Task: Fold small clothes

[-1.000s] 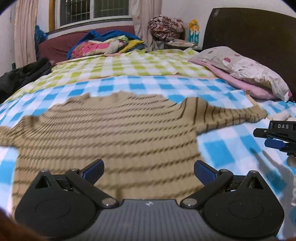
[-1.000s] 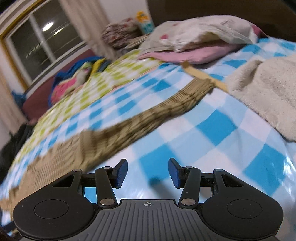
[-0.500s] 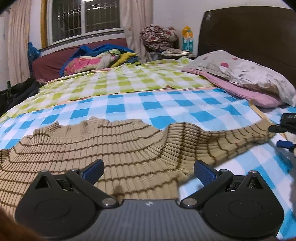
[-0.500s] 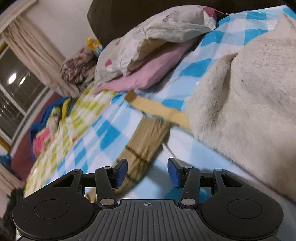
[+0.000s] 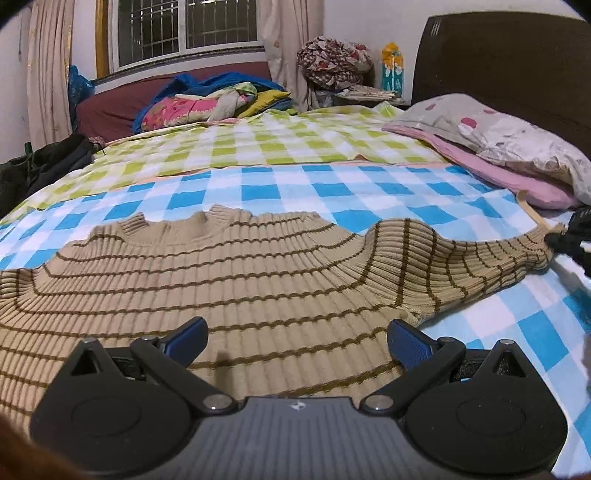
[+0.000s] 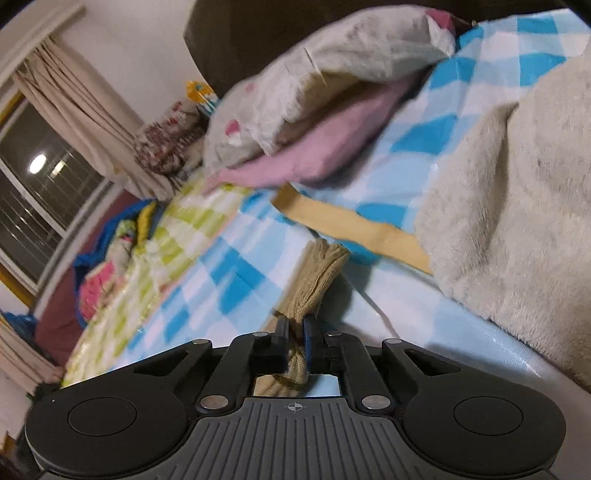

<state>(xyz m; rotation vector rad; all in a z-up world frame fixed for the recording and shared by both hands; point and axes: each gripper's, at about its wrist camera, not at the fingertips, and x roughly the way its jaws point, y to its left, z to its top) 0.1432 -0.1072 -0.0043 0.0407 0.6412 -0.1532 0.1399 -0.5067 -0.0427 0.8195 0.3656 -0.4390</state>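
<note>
A: Where does the tan ribbed-knit sweater with thin brown stripes [image 5: 236, 280] lie?

B: Spread flat on the bed's blue-and-white checked sheet [image 5: 332, 192], collar toward the far side. Its body fills the ground in front of the left claw [image 5: 297, 338], whose blue-padded fingers stand wide apart just above the knit, holding nothing.

A: And the right claw [image 6: 294, 341]?

B: Its fingers are pressed together on the cuff end of the sweater's right sleeve [image 6: 317, 280], with a bunch of knit pinched between them. In the left wrist view that sleeve runs out to the right, long axis from the shoulder toward the far right, ending where a dark claw tip shows at the frame's edge.

A: So the fold turns on that sleeve?

B: I'd judge so. The sleeve reaches away from the body to the right, so it would have to travel left, back across the chest. The right claw has the sleeve; the left is nearer the body and hem.

A: Anything crowding it?

B: A cream fleecy blanket [image 6: 517, 192] lies just right of the cuff, and a pink pillow [image 5: 506, 177] under a grey spotted pillow [image 5: 491, 129] sits beyond. The right view is blurred, so whether the cuff is lifted off the sheet I can't say. Farther off: a green checked sheet [image 5: 280, 144], piled colourful bedding [image 5: 207, 103], a barred window [image 5: 184, 26], a dark wooden headboard [image 5: 509, 59].
</note>
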